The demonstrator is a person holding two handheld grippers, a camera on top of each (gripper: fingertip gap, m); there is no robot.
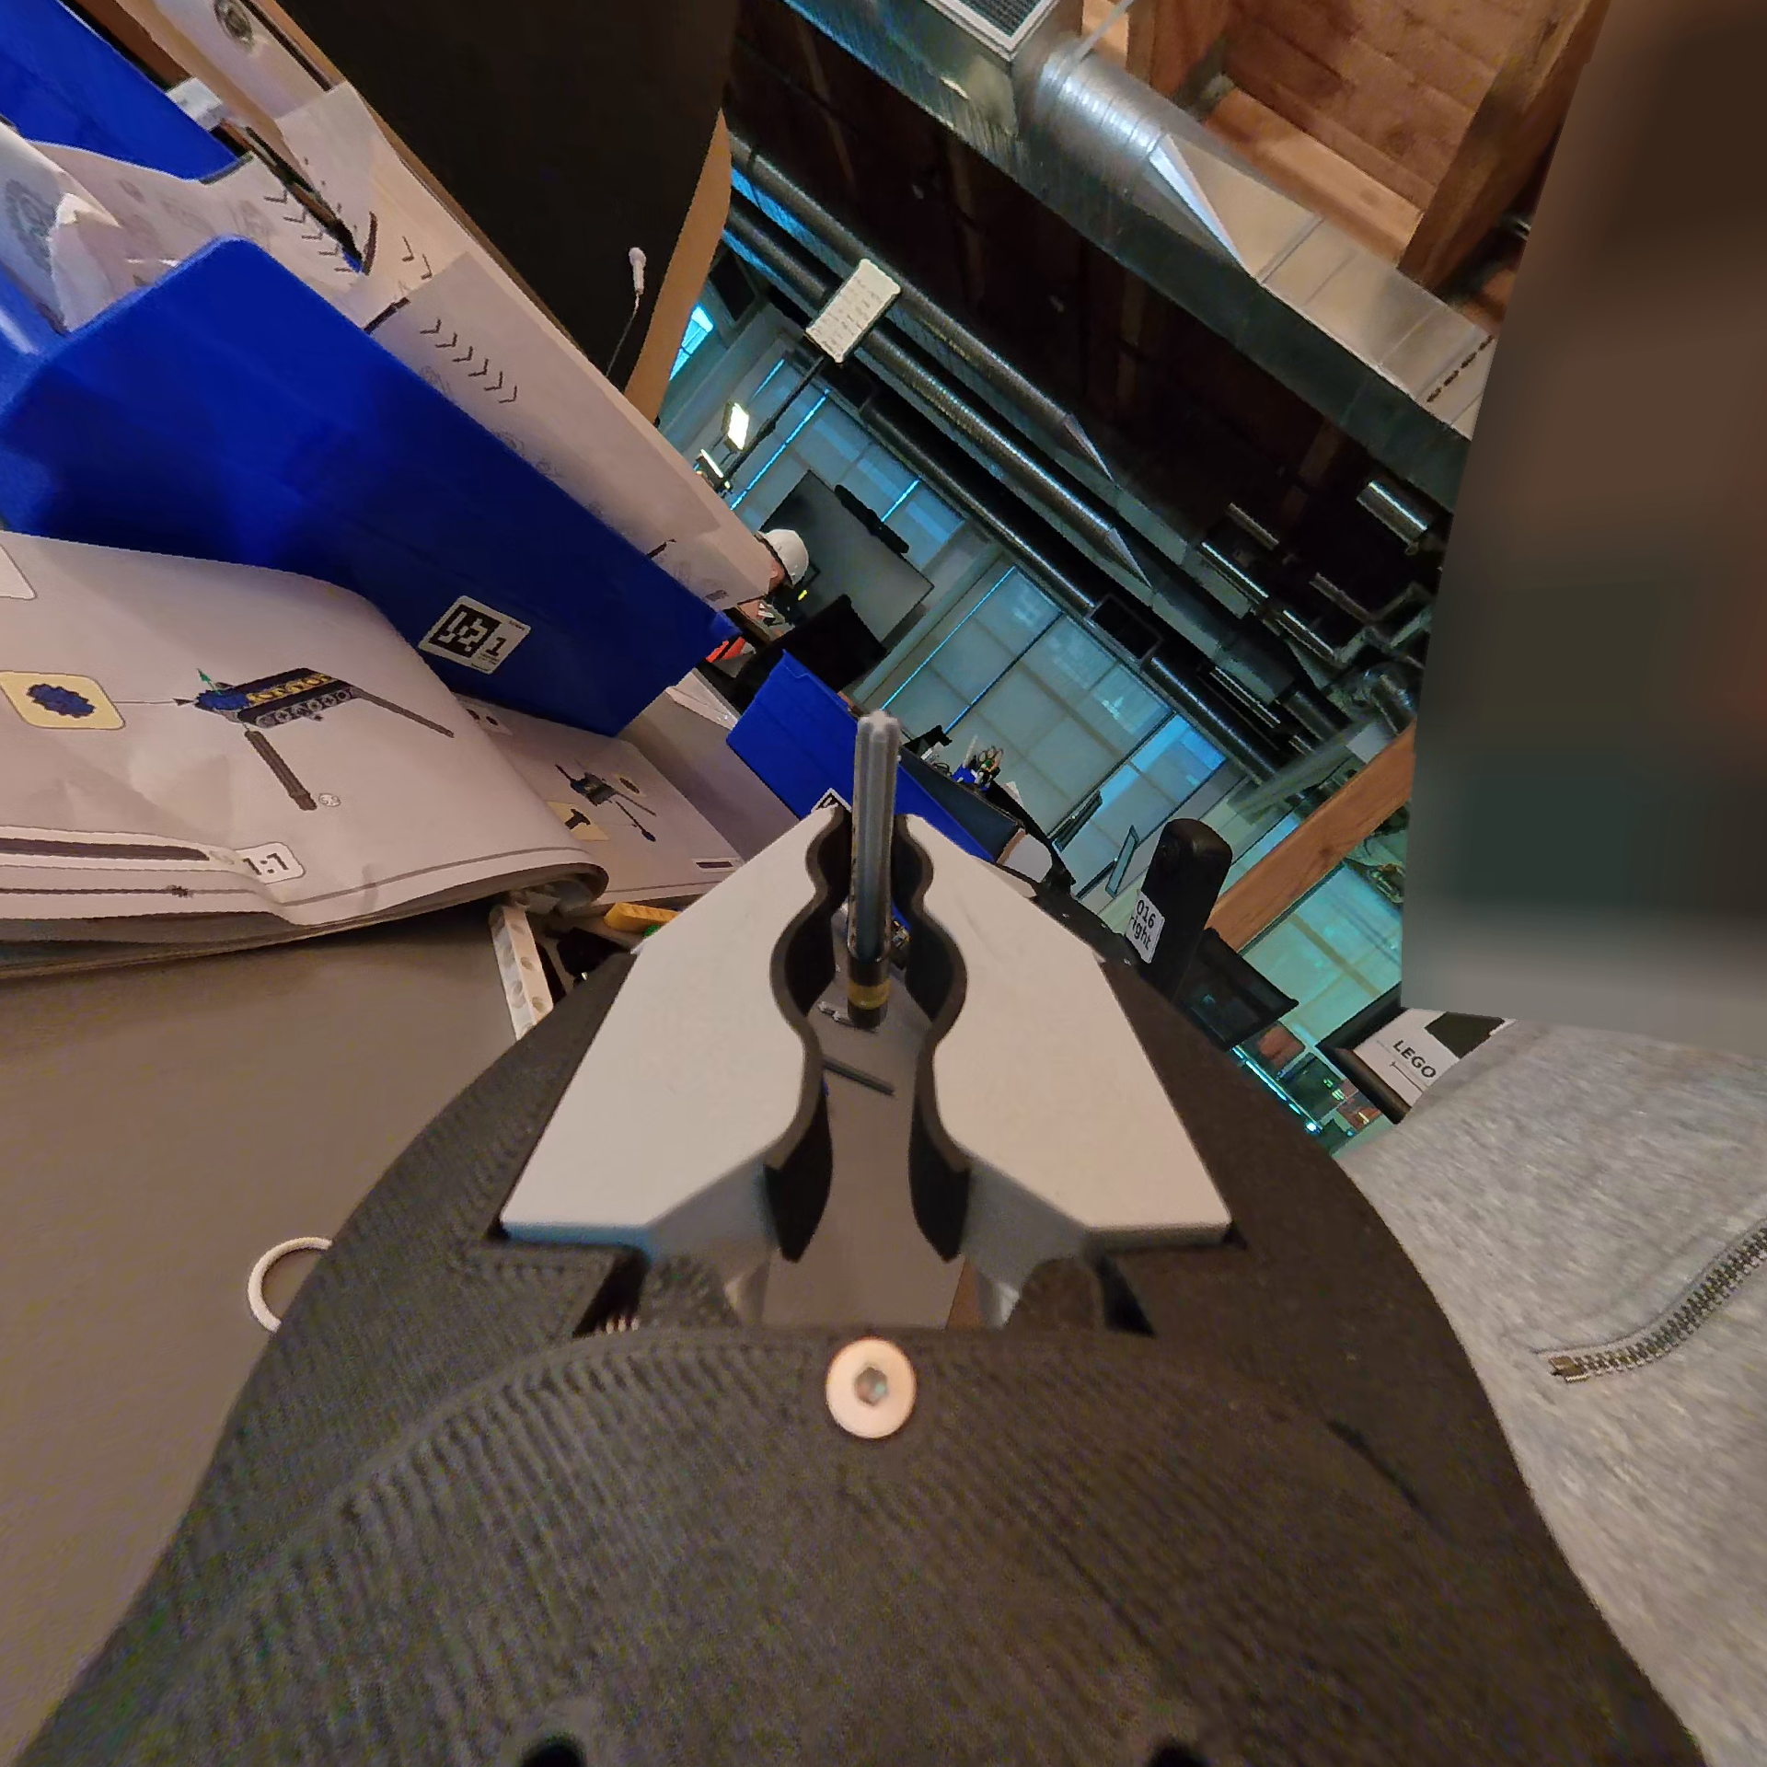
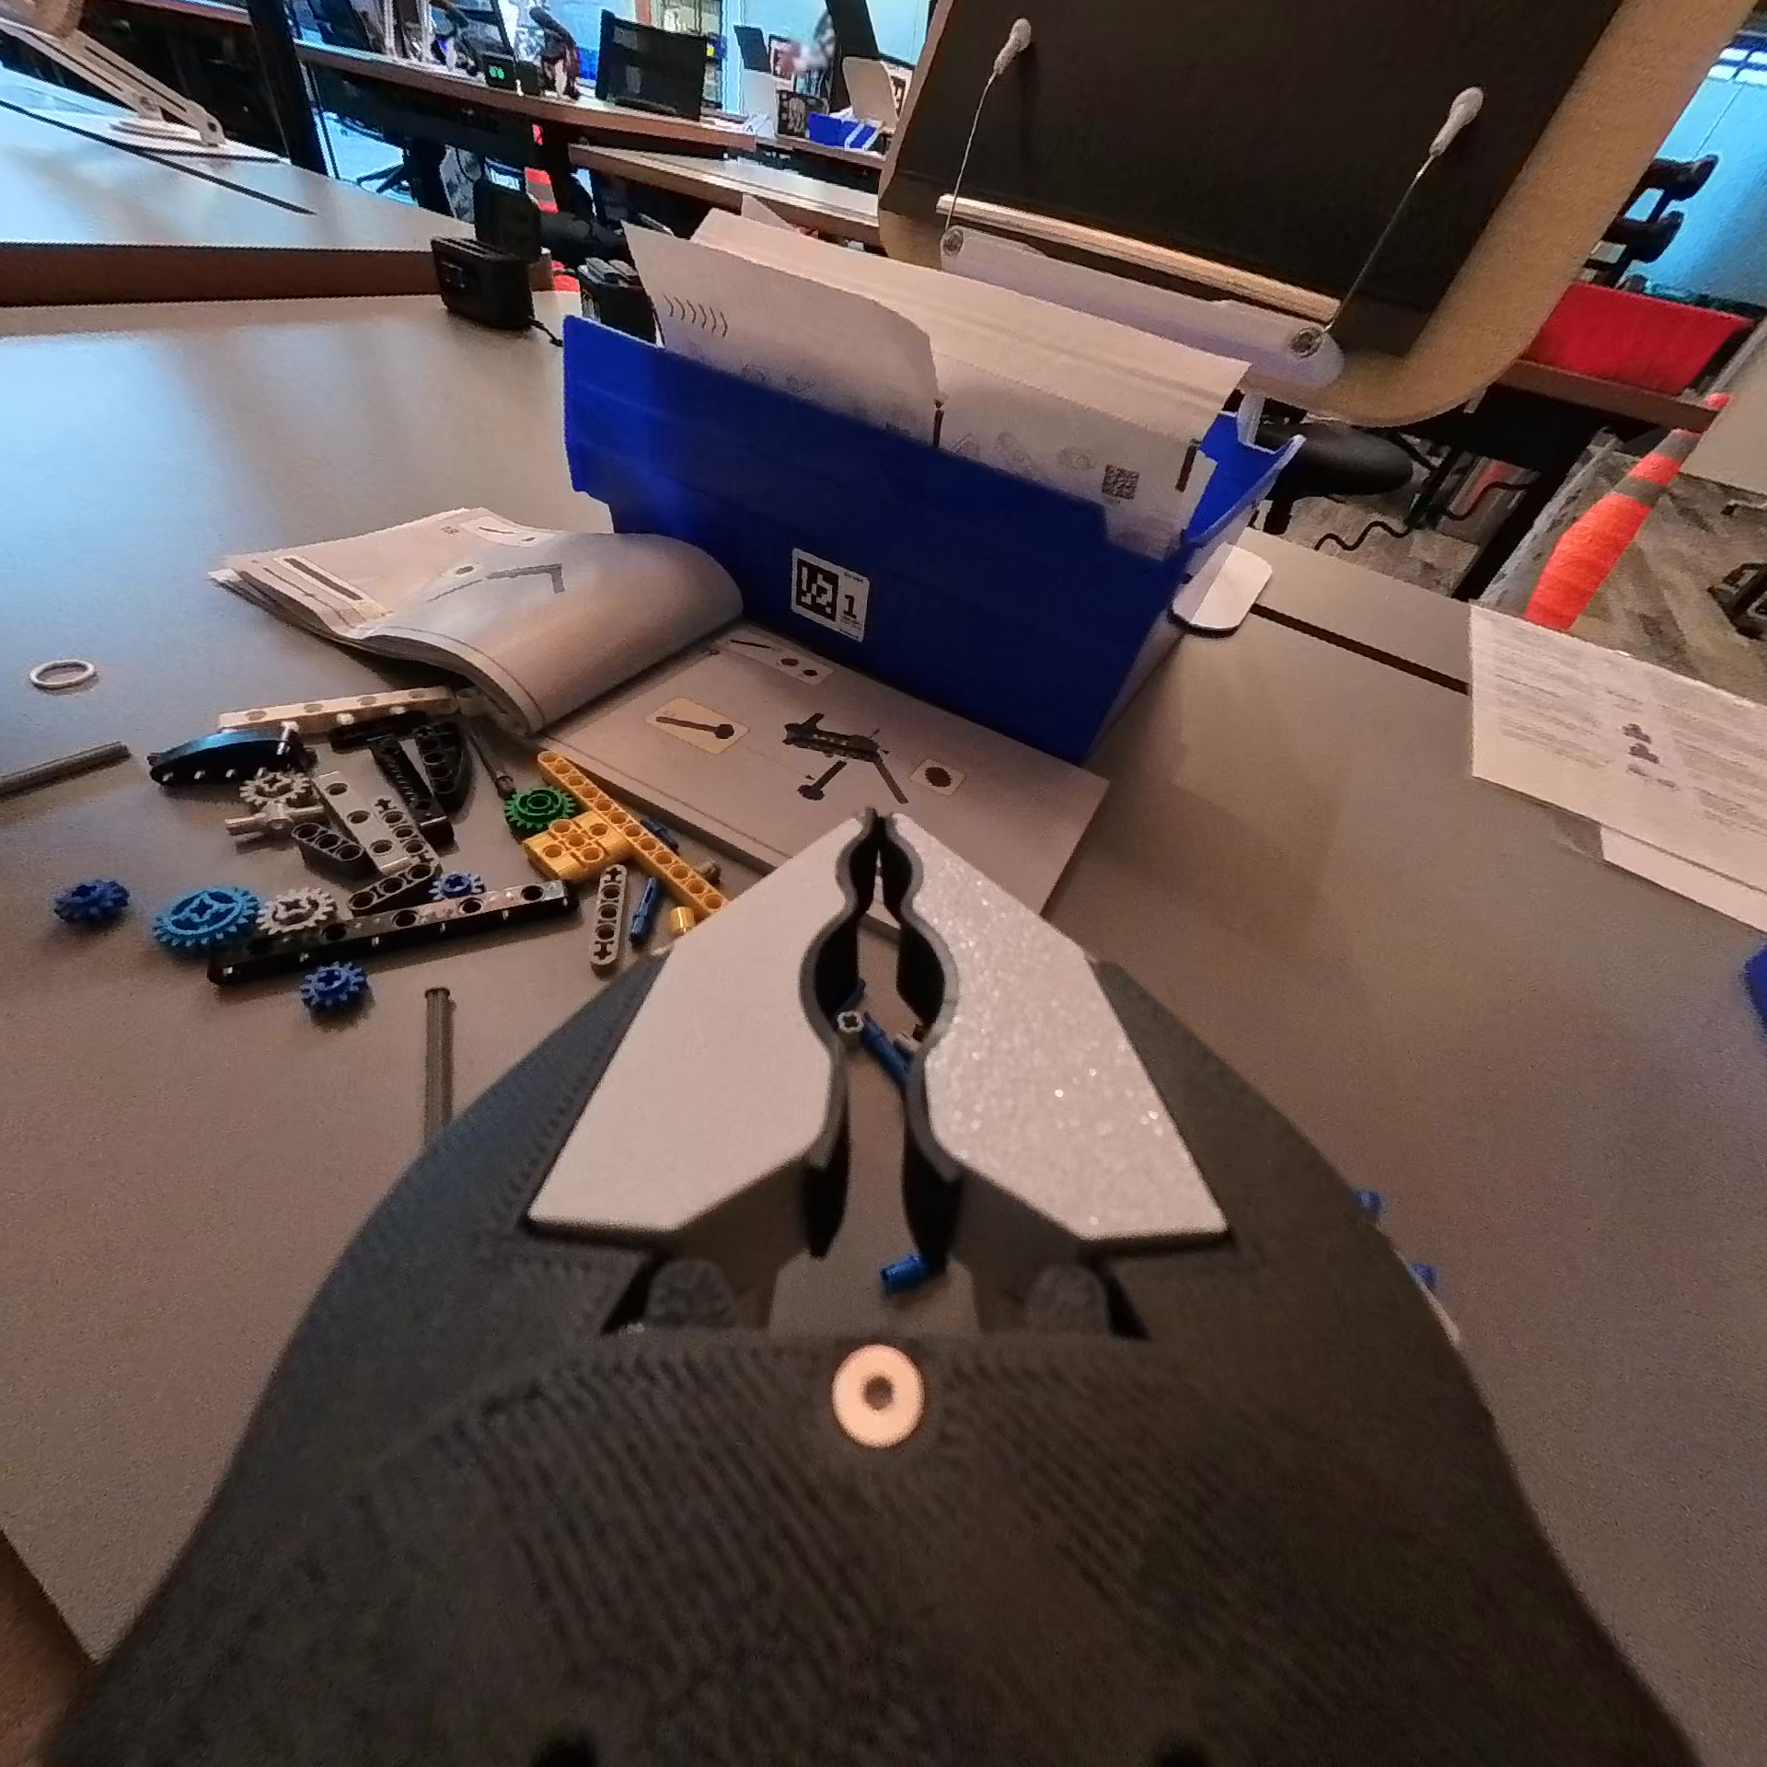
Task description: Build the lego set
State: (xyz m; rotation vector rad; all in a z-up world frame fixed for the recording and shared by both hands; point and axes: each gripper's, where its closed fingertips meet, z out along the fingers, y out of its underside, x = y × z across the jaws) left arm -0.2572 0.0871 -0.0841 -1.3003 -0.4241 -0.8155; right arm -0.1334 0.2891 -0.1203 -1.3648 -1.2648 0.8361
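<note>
My left gripper (image 1: 875,832) is shut on a thin grey axle (image 1: 877,765). The axle stands up past the fingertips and has a small dark and yellow bush (image 1: 865,990) near its lower end. This gripper is raised and tilted up off the table. My right gripper (image 2: 880,824) is shut, tips together, above the grey table. A blue pin (image 2: 875,1044) shows through the gap between its fingers; I cannot tell whether the pads touch it. Loose parts lie to its left: a yellow beam (image 2: 612,832), a green gear (image 2: 534,808), a blue gear (image 2: 206,918) and a long black beam (image 2: 392,932).
An open instruction booklet (image 2: 822,755) (image 1: 239,727) lies before a blue bin (image 2: 956,593) (image 1: 287,449) stuffed with paper bags. A board on a stand (image 2: 1243,143) overhangs the bin. A paper sheet (image 2: 1625,755) lies at right. A person's grey sleeve (image 1: 1578,1243) is close. My left gripper's tips are some 15 centimetres from the blue gear (image 2: 206,918).
</note>
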